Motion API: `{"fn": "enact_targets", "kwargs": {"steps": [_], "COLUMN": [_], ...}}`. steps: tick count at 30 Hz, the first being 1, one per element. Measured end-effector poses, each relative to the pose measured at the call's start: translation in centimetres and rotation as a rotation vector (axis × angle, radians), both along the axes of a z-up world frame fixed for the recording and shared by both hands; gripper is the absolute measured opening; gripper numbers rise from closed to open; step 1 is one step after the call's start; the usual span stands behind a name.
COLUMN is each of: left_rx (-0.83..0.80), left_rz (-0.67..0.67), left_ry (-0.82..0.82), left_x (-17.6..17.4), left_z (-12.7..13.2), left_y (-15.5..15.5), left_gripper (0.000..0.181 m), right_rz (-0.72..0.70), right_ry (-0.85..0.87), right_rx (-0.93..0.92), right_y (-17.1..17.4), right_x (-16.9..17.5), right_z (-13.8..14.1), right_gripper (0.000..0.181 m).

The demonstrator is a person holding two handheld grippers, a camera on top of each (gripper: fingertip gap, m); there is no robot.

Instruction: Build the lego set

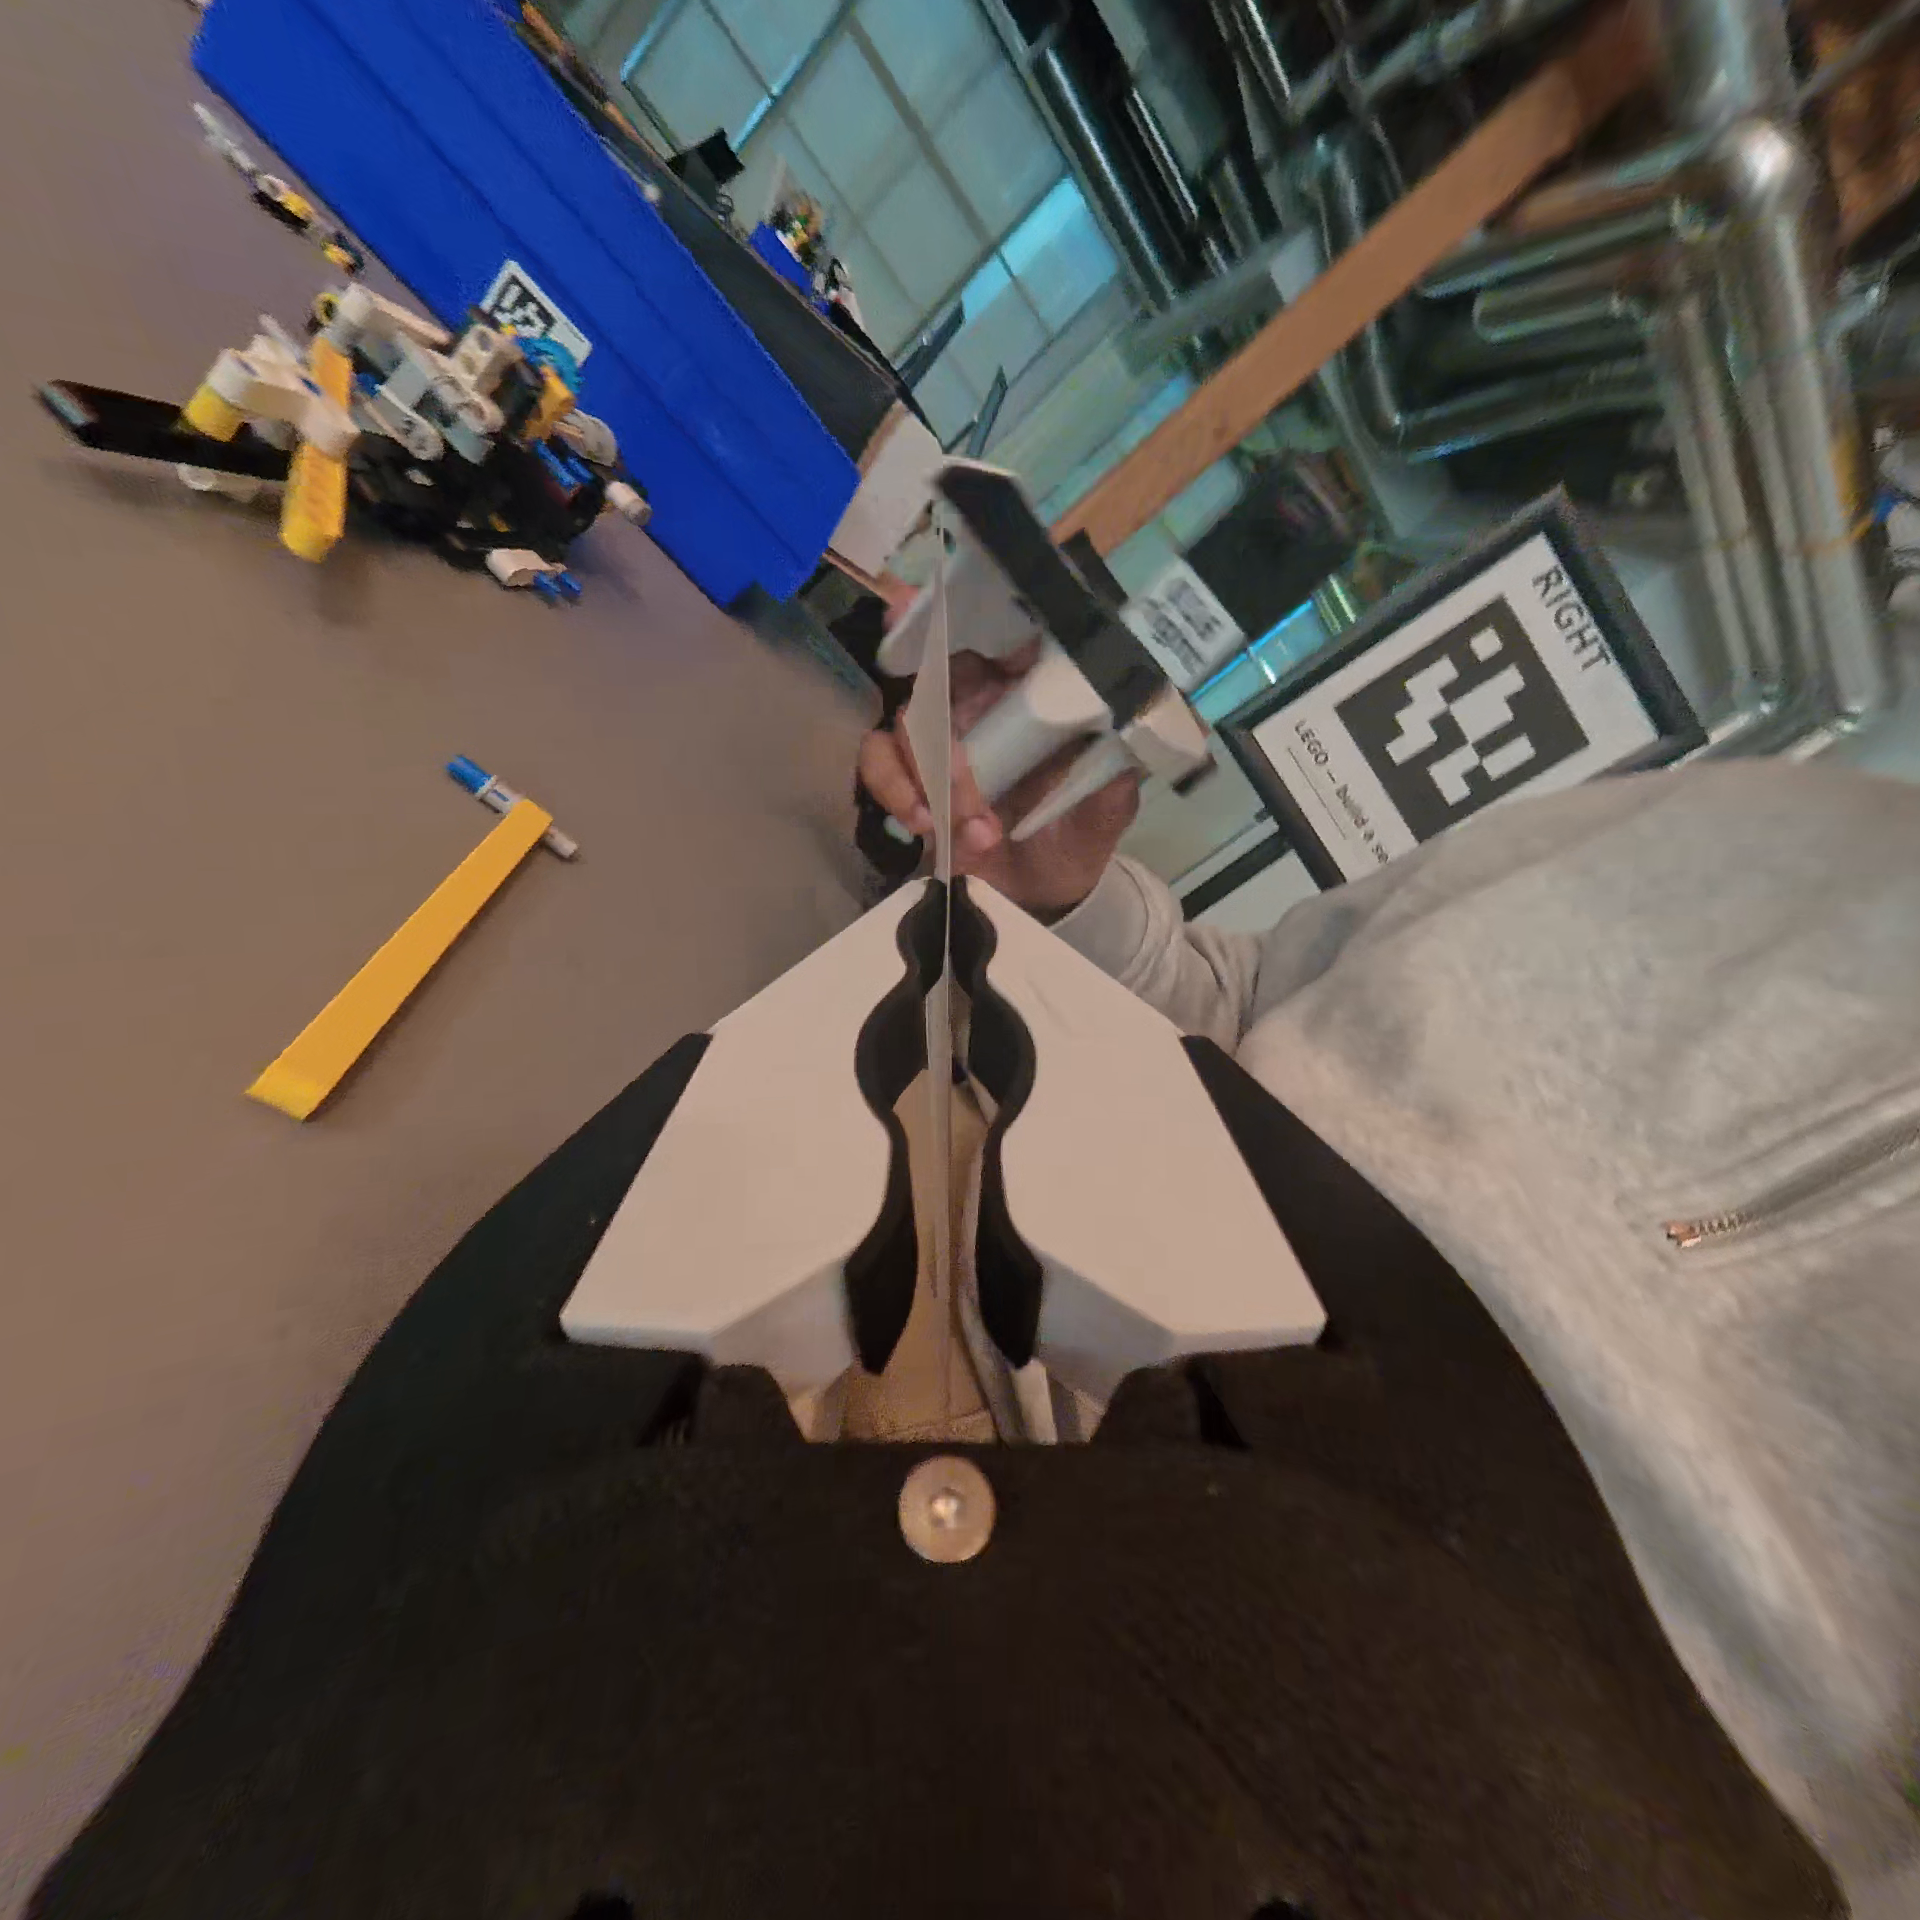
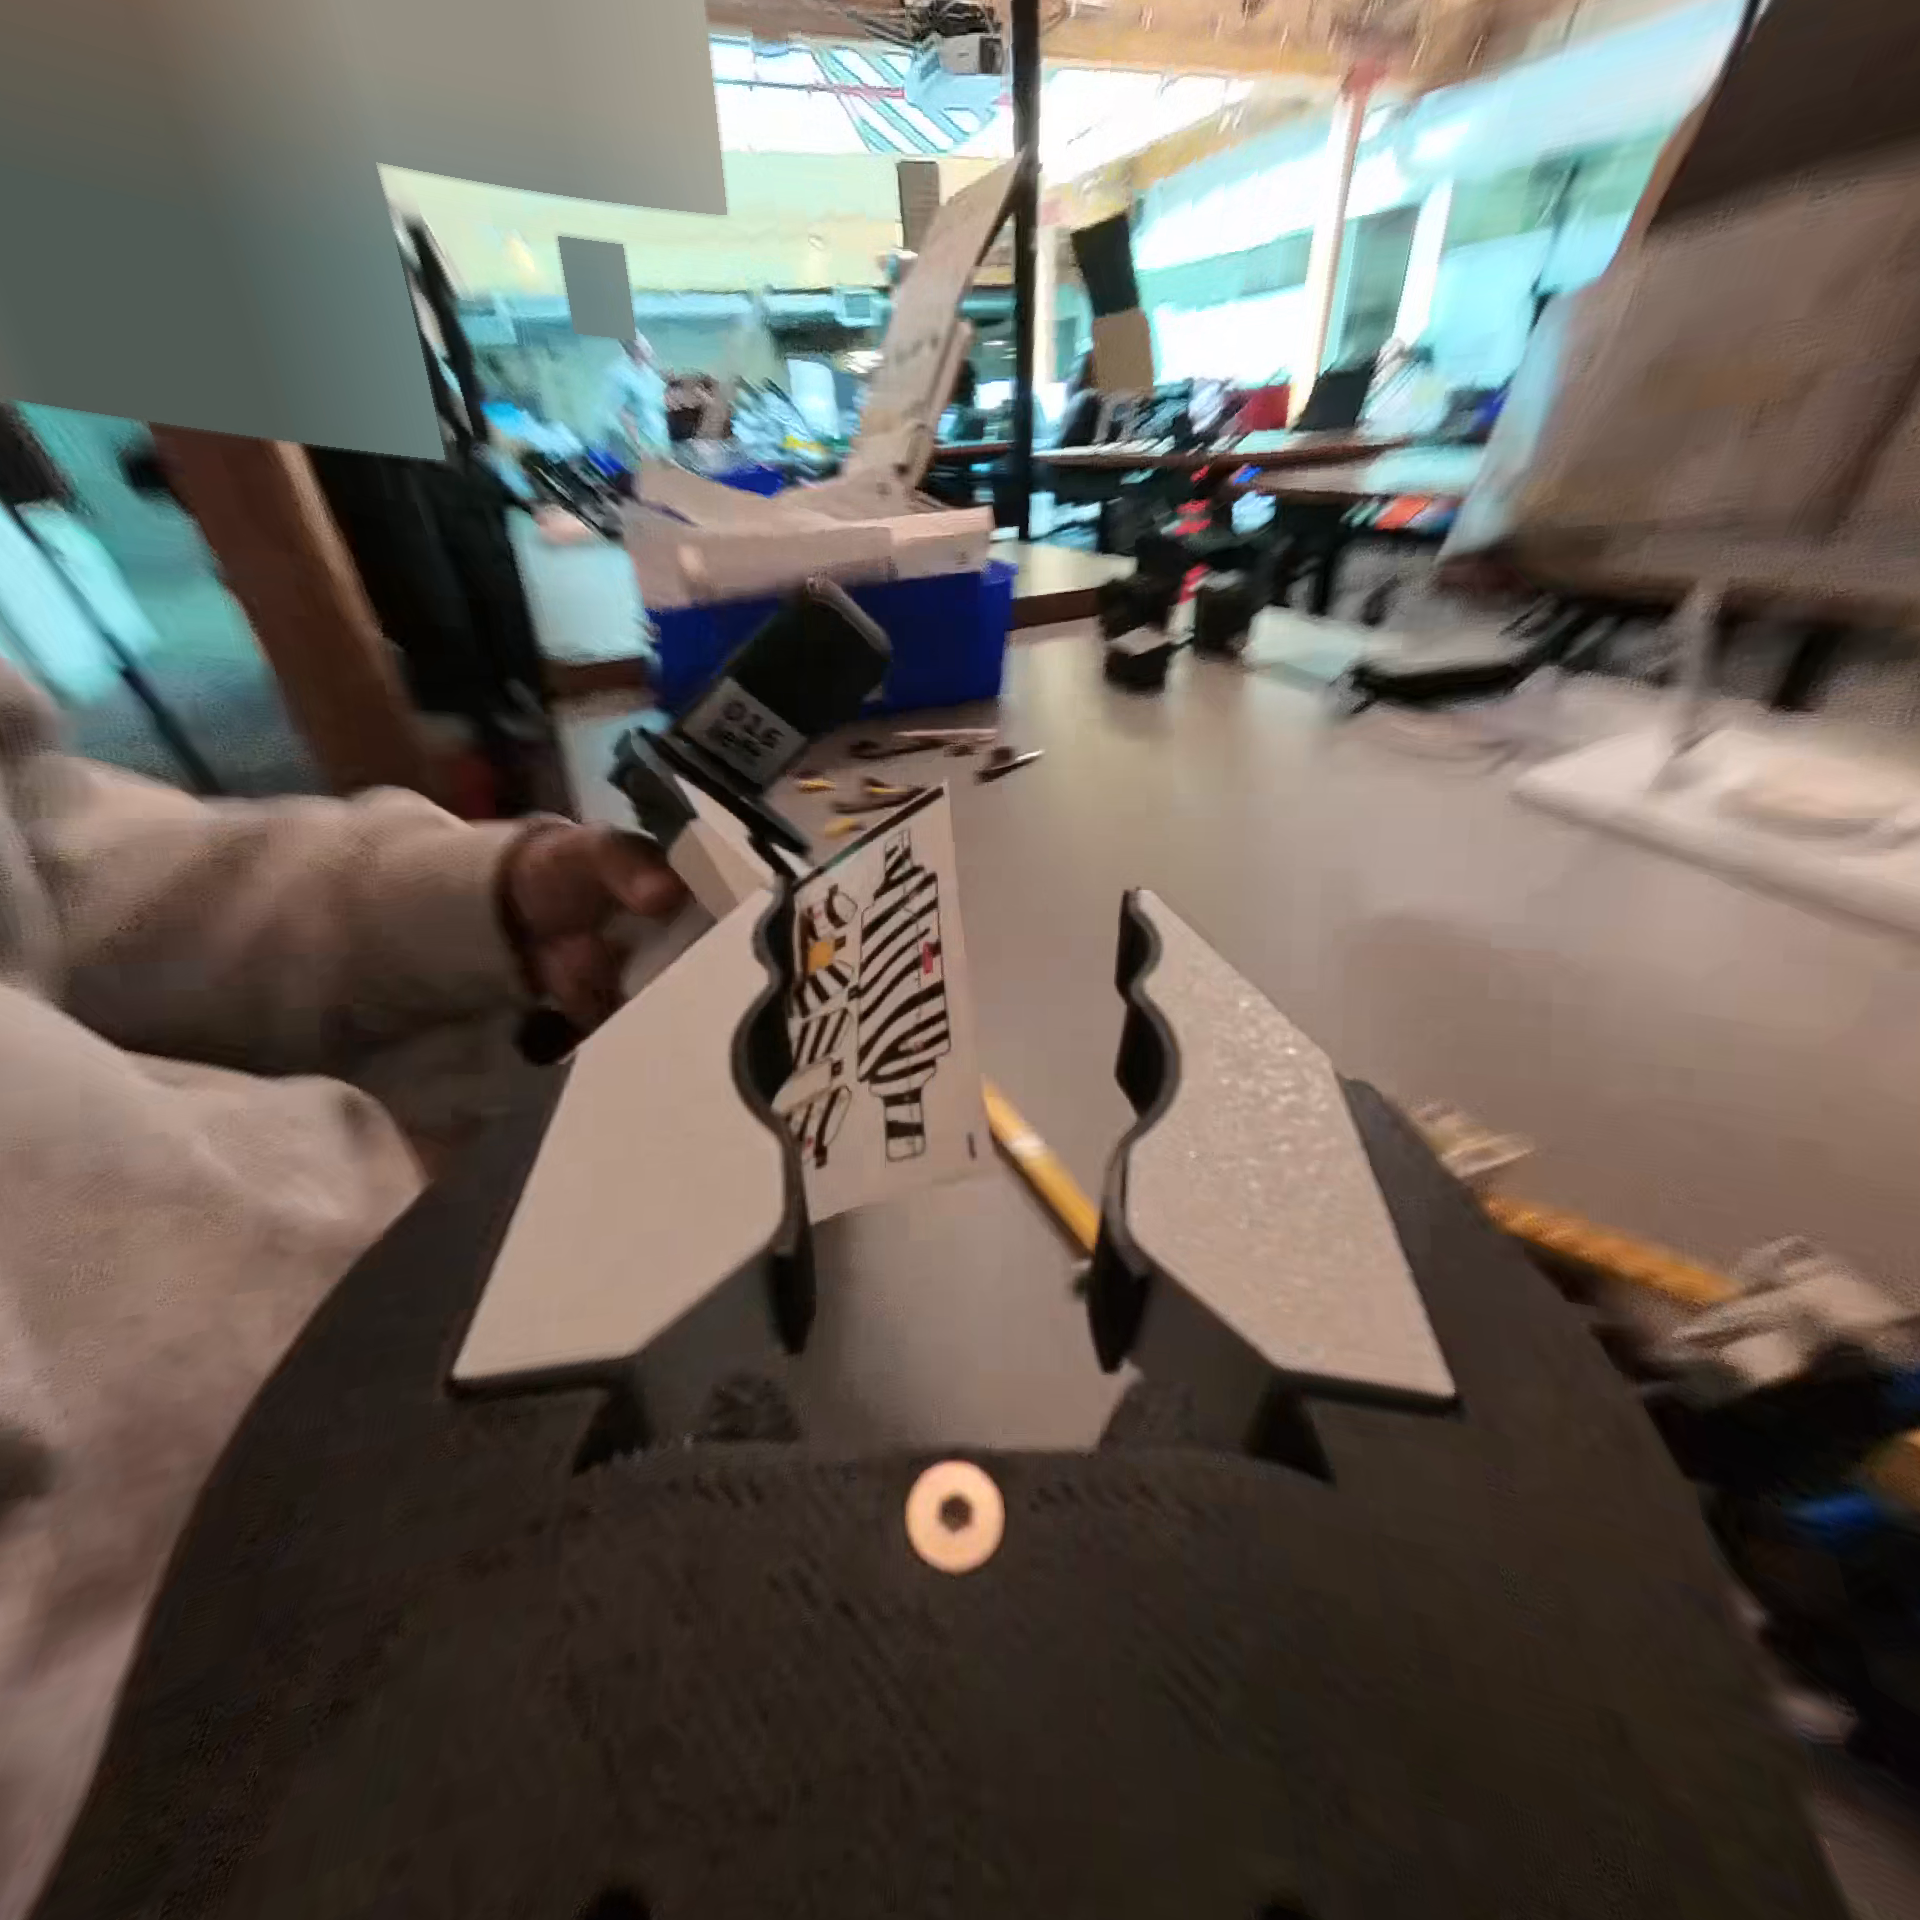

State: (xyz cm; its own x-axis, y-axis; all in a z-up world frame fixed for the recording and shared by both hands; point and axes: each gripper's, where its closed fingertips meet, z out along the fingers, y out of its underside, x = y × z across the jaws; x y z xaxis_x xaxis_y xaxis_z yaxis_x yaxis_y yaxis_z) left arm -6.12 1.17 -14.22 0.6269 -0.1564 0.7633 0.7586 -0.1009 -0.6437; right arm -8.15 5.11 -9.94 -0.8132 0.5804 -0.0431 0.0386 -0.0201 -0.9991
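Note:
My left gripper (image 1: 948,883) is shut on a thin white sticker sheet (image 1: 940,727), seen edge-on and sticking up out of the fingertips. In the right wrist view the sheet (image 2: 883,1018) shows black-and-white striped stickers and hangs between the open fingers of my right gripper (image 2: 951,914), close to its left finger. The left gripper (image 2: 727,821) clamps the sheet's top left corner there. The right gripper (image 1: 1023,665) shows just behind the sheet in the left wrist view. A partly built lego model (image 1: 395,436) stands on the brown table (image 1: 208,727).
A long yellow beam (image 1: 400,961) with a blue pin (image 1: 499,795) lies on the table; it also shows under the right gripper (image 2: 1039,1174). A blue bin (image 1: 582,312) stands behind the model. A framed marker sign (image 1: 1475,707) stands at the right. Small loose parts (image 2: 894,790) lie farther back. The left gripper's tips are roughly 7 centimeters from the right gripper's. The partly built lego model (image 1: 395,436) sits 15 centimeters or so from the ends of my right fingers. Look for it in the right wrist view (image 2: 1633,1316) too.

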Motion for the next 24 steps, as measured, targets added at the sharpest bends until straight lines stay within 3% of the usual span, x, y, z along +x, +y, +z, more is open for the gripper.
{"fn": "enact_targets", "kwargs": {"steps": [4, 8, 12, 19, 24], "left_rx": [-0.038, -0.065, -0.045, -0.056, -0.066], "left_rz": [0.020, -0.003, -0.021, -0.016, -0.017], "left_ry": [0.004, 0.057, 0.109, 0.255, 0.273], "left_x": [-0.3, 0.5, 1.1, 1.7, 1.8], "left_z": [-0.5, -0.8, -0.4, -0.3, -0.4], "left_y": [0.1, 0.4, 0.4, 0.5, 0.7], "left_gripper": [0.000, 0.000, 0.000, 0.000, 0.000], "right_rz": [-0.065, -0.004, 0.022, 0.146, 0.209], "right_ry": [0.272, 0.219, 0.131, -0.060, -0.189], "right_rx": [0.259, 0.369, 0.414, 0.235, 0.067], "right_y": [-2.2, -4.7, -4.9, -5.2, -4.4], "right_x": [1.6, 2.2, 1.8, 2.6, 2.5], "right_z": [-0.1, -2.7, -4.6, -4.8, -3.8], "right_gripper": [0.048, 0.051, 0.052, 0.047, 0.037]}}
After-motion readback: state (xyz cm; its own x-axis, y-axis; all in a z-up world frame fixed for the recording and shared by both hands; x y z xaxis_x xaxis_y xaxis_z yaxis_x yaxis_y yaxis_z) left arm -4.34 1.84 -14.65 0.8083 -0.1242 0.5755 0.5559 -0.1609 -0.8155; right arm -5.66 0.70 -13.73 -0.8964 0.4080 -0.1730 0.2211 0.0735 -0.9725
